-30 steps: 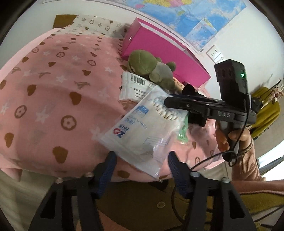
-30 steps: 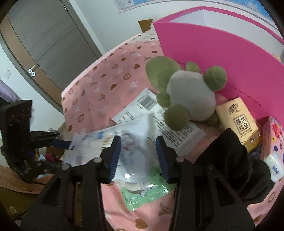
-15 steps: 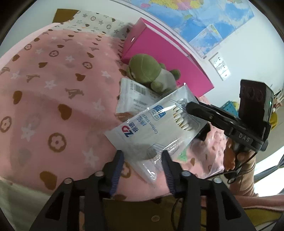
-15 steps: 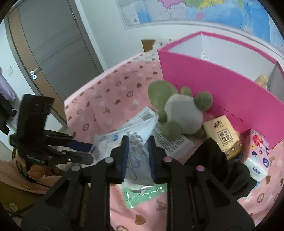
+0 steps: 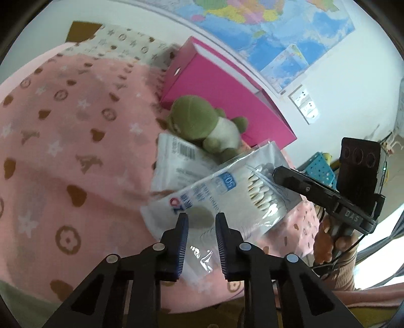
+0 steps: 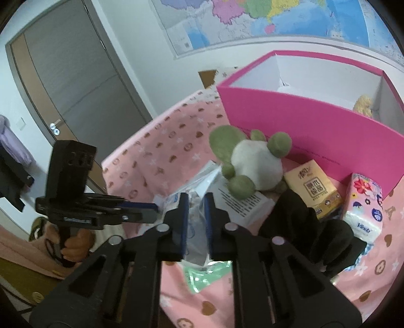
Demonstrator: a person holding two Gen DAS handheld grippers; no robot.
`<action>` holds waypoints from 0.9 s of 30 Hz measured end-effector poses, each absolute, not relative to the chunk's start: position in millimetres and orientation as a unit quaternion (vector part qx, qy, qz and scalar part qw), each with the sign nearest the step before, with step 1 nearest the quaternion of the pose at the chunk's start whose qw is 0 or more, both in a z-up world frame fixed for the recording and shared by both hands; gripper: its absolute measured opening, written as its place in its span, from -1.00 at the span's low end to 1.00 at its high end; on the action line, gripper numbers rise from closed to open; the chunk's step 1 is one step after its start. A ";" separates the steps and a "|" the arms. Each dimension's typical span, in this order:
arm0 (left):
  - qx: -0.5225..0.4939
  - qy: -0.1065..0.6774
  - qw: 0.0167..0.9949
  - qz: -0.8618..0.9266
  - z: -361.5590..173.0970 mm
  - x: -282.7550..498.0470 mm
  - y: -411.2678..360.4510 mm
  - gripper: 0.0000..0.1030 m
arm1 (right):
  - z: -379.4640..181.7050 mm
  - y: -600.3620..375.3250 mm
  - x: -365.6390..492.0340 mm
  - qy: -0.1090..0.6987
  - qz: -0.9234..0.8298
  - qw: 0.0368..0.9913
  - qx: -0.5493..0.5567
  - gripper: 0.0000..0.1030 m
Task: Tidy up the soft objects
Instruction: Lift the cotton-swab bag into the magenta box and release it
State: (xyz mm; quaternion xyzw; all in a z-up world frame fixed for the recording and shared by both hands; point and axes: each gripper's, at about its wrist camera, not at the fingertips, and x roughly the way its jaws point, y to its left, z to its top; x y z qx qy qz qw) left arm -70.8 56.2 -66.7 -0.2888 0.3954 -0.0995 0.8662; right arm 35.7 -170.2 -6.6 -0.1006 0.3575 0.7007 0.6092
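Both grippers are on the same thing: a clear bag of cotton swabs [image 5: 227, 199], held up off the pink patterned bed cover [image 5: 63, 141]; left gripper [image 5: 200, 222] has just closed its jaws, pads pinching the near edge of the bag; right gripper [image 6: 195, 201] has also been closing, jaws nearly together with the crumpled film of the same bag squeezed between them; in the left wrist view the right gripper comes in from the right and clamps the bag's far right end where the swab heads sit.

Bag hangs between the two grippers, above a white flat packet with a barcode [image 5: 176, 156] lying on the bed cover; green and white plush toy [image 6: 248, 164] lies just beyond that packet, touching it, right in front of the pink box [image 6: 303, 126]; box is open on top, white inside, with a tan fuzzy item [image 6: 363, 104] in its far right corner.

Right of the plush: yellow tissue pack [image 6: 313, 189] against the box wall, flowered tissue pack [image 6: 363, 207] beside it; black fabric item [image 6: 310, 227] near those packs; green-tinted plastic packet [image 6: 207, 275] on the bed cover under the right gripper; wall map [image 6: 277, 20] behind.
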 end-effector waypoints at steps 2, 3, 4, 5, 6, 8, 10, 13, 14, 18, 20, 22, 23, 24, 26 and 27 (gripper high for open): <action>-0.273 0.404 0.869 -0.087 -67.7 -67.2 54.1 -0.60 | -7.8 -169.6 33.7 0.353 0.694 0.618 -0.112 -0.75; -0.271 0.406 0.869 -0.082 -68.8 -66.6 54.8 -0.60 | -9.7 -169.3 35.4 0.357 0.691 0.619 -0.112 -0.77; -0.274 0.407 0.868 -0.078 -69.5 -67.9 56.9 -0.53 | -11.4 -169.1 37.3 0.360 0.686 0.622 -0.113 -0.78; -0.277 0.406 0.867 -0.076 -70.3 -70.2 59.9 -0.45 | -13.3 -169.5 40.3 0.362 0.681 0.626 -0.114 -0.78; -0.280 0.403 0.868 -0.075 -70.1 -72.1 62.2 -0.42 | -15.9 -171.8 45.9 0.366 0.674 0.632 -0.109 -0.78; -0.288 0.401 0.867 -0.073 -71.6 -75.0 67.7 -0.19 | -21.2 -175.2 54.5 0.375 0.664 0.638 -0.101 -0.78; -0.295 0.410 0.859 -0.079 -76.6 -76.7 71.6 0.00 | -26.6 -176.8 59.4 0.383 0.656 0.643 -0.099 -0.78; -0.289 0.412 0.859 -0.096 -76.3 -73.5 67.0 0.03 | -35.4 -177.7 62.7 0.393 0.648 0.644 -0.101 -0.78; -0.287 0.415 0.857 -0.105 -76.4 -71.4 64.2 0.04 | -38.2 -177.8 63.1 0.396 0.647 0.644 -0.100 -0.78; -0.287 0.423 0.847 -0.149 -79.5 -59.9 52.4 0.05 | -41.0 -178.7 64.4 0.401 0.649 0.641 -0.089 -0.78; -0.297 0.421 0.842 -0.160 -80.2 -55.2 53.0 0.16 | -41.0 -179.2 65.4 0.403 0.649 0.640 -0.085 -0.78; -0.319 0.419 0.832 -0.174 -81.9 -50.0 57.7 0.21 | -40.8 -179.9 67.9 0.405 0.652 0.636 -0.077 -0.78; -0.331 0.419 0.827 -0.178 -83.0 -47.8 60.9 0.23 | -40.3 -180.4 68.5 0.408 0.653 0.634 -0.071 -0.78; -0.336 0.418 0.825 -0.180 -83.2 -47.4 62.0 0.23 | -39.2 -182.1 69.5 0.410 0.657 0.630 -0.061 -0.78; -0.341 0.412 0.826 -0.177 -81.5 -48.2 64.0 0.09 | -35.2 -185.0 70.1 0.407 0.661 0.628 -0.052 -0.79; -0.339 0.410 0.829 -0.173 -80.1 -48.5 64.2 0.02 | -32.2 -186.0 69.7 0.404 0.662 0.630 -0.049 -0.79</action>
